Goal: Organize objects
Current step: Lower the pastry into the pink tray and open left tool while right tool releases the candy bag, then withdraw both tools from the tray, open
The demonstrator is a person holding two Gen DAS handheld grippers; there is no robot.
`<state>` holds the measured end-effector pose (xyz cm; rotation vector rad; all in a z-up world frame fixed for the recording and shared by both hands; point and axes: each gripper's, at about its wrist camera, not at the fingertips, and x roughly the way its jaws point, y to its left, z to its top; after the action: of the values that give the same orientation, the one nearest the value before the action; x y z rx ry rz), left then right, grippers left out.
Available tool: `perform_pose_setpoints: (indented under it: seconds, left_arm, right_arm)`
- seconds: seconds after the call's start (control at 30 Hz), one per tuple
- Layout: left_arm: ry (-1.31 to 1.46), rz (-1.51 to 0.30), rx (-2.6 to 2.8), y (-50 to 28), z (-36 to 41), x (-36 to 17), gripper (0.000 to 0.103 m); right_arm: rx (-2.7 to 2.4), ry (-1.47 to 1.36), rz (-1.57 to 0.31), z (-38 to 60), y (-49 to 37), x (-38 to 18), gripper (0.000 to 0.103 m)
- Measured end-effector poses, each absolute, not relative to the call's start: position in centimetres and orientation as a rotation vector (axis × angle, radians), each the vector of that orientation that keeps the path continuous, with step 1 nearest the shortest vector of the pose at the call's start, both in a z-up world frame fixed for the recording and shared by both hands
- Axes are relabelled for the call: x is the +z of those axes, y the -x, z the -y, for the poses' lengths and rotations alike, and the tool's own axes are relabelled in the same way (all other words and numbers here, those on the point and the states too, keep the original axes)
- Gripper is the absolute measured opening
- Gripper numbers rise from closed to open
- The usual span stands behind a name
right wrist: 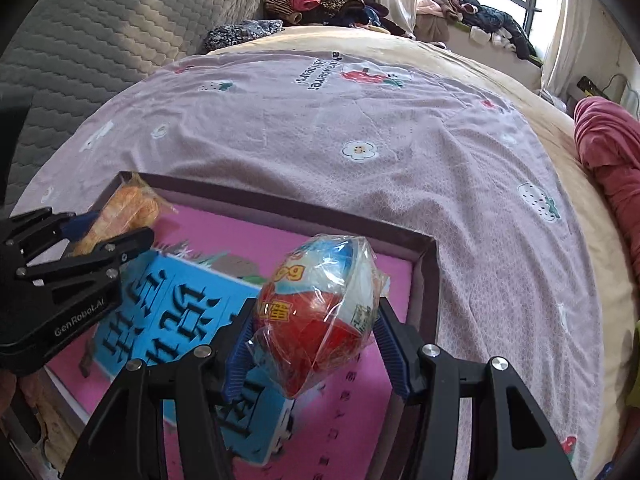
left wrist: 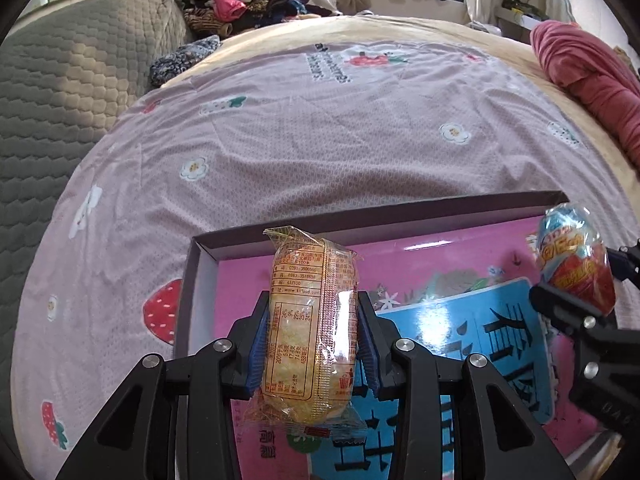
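My left gripper (left wrist: 313, 332) is shut on a yellow wrapped snack cake (left wrist: 310, 320), held above the left part of a shallow dark-rimmed box (left wrist: 400, 210) with a pink and blue printed floor. My right gripper (right wrist: 316, 332) is shut on a plastic-wrapped red, white and blue toy egg (right wrist: 320, 316), held above the right part of the same box (right wrist: 428, 280). The toy egg (left wrist: 576, 260) and right gripper show at the right edge of the left wrist view. The snack cake (right wrist: 120, 216) and left gripper (right wrist: 100, 236) show at the left of the right wrist view.
The box lies on a bed with a pink sheet (left wrist: 320, 128) printed with flowers and strawberries. A grey quilted headboard (left wrist: 60, 92) stands on the left. A red blanket (left wrist: 588, 80) lies at the right. Piled clothes (left wrist: 248, 0) lie beyond the bed.
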<state>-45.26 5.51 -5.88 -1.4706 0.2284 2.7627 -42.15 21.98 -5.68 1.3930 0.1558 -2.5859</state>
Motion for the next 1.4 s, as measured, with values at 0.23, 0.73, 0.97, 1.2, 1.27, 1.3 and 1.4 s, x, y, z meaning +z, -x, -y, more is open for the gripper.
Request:
perform_pose_setpoints:
  seconds: [0.23,0.73,0.97,1.2,1.27,1.3,1.4]
  left_arm:
    - [1.513,-0.241,2.753,46.3,-5.3,-6.8,0.042]
    - [1.502,-0.229,2.774,45.5,-4.7,-4.4,0.078]
    - [1.480,-0.210,2.799,42.8,-3.5,-1.4,0.087]
    - [1.398,-0.188,2.813,37.2,-2.7,1.9,0.097]
    - [1.379,-0.184,2.817,35.8,-2.6,2.8,0.103]
    - [1.361,-0.179,2.828,34.9,-2.4,3.5,0.103]
    - [1.318,-0.156,2.849,32.7,-2.2,5.2,0.103]
  right_arm:
    - [-2.554,-1.446,-0.172,-21.5,43.5,-7.1,0.057]
    - [-2.567,-1.457,-0.189,-21.7,42.1,-5.4,0.075]
    - [-2.592,-1.408,-0.178,-21.7,38.6,-2.1,0.082]
    - [-2.605,-1.295,-0.181,-20.5,33.2,2.5,0.091]
    - [-2.616,-1.258,-0.218,-19.8,31.3,4.1,0.092]
    - [-2.621,-1.244,-0.226,-19.7,30.7,4.7,0.093]
    - [-2.636,-1.186,-0.242,-19.2,27.8,7.0,0.096]
